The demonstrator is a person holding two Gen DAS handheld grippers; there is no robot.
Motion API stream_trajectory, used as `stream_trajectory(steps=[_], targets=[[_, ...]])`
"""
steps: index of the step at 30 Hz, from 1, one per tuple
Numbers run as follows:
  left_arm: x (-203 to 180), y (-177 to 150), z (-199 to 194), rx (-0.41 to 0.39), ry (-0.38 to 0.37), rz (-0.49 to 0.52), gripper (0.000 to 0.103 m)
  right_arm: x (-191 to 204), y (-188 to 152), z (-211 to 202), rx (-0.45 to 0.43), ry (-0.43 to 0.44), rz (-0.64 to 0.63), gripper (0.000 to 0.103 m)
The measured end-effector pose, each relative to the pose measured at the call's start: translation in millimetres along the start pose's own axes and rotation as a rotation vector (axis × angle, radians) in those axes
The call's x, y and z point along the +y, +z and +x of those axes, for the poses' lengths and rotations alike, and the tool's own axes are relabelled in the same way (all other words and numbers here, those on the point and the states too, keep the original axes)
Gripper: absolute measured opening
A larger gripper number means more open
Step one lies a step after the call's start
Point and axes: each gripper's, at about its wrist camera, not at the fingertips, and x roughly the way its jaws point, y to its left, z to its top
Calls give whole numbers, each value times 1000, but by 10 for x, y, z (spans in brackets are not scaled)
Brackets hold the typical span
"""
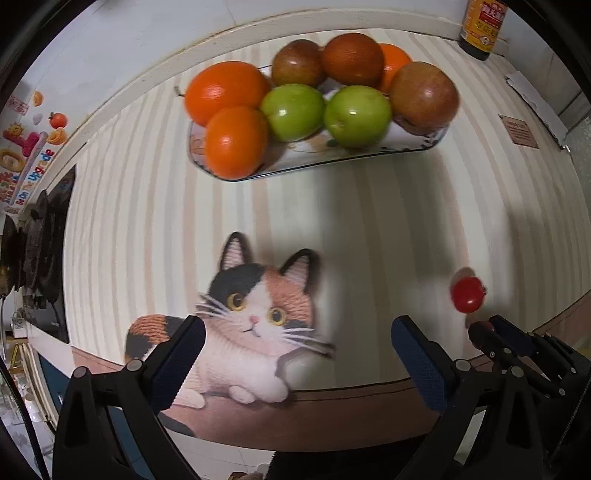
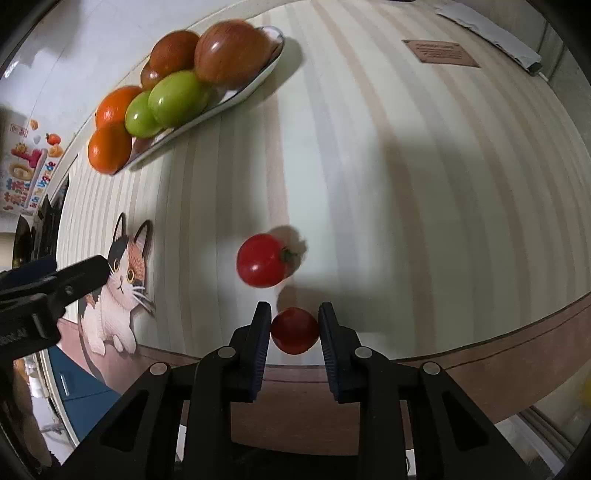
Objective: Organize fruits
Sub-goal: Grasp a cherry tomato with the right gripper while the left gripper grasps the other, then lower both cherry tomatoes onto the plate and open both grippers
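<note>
A small red cherry tomato (image 2: 294,331) sits between the two fingers of the right gripper (image 2: 294,325), which is clamped on it, both blue-edged pads pressing its sides just above the striped tabletop (image 2: 406,184) near the table's brown front edge. A second cherry tomato (image 2: 263,260), slightly larger in view and showing its green stem, lies loose on the table just beyond the held one, apart from the fingers; the left wrist view shows it too (image 1: 467,294), off to the right of the left gripper.

The left gripper (image 1: 297,347) hangs over the table with its fingers spread wide and nothing between them. Under it lies a flat calico cat-shaped mat (image 1: 255,325), its paws reaching over the table's front edge.

Further back, near the table's rear edge, an oblong patterned dish (image 1: 332,157) holds the bigger fruit: oranges (image 1: 236,142) at its left end, two green apples (image 1: 357,116) in the middle, and dull red apples (image 1: 424,96) behind and at the right end. They are piled touching one another.

A dark sauce bottle (image 1: 480,29) with a yellow label stands at the back right corner, and a small brown plaque (image 2: 439,53) lies on the table to the right, well apart from the dish.
</note>
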Motion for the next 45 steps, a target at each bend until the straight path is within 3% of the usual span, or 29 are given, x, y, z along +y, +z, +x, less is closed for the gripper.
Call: stream_trajectory(steps=[6, 13, 16, 18, 19, 21, 26, 34, 41, 45], targets=[[-384, 107, 110, 24, -63, 66, 103, -270, 74, -308, -65, -22, 33, 29], [-951, 196, 365, 100, -194, 170, 98, -802, 114, -392, -61, -52, 137, 29], [-1126, 189, 453, 111, -208, 209, 80, -901, 74, -438, -68, -60, 158, 29], [-1183, 183, 494, 121, -214, 219, 54, -919, 33, -448, -73, -63, 168, 29], [-1194, 182, 493, 114, -209, 220, 54, -937, 26, -460, -77, -62, 173, 29], [-1191, 190, 478, 92, -216, 218, 43, -937, 41, -479, -81, -59, 176, 29], [-1008, 262, 458, 78, -252, 173, 29, -827, 97, -480, -88, -46, 155, 29], [-466, 289, 402, 55, -280, 64, 28, -653, 195, -493, -93, -10, 114, 29], [153, 339, 253, 51, -364, -84, 28, -420, 319, -442, -77, 72, 85, 29], [454, 328, -56, 35, -438, -193, 28, -204, 416, -396, -66, 149, 63, 29]])
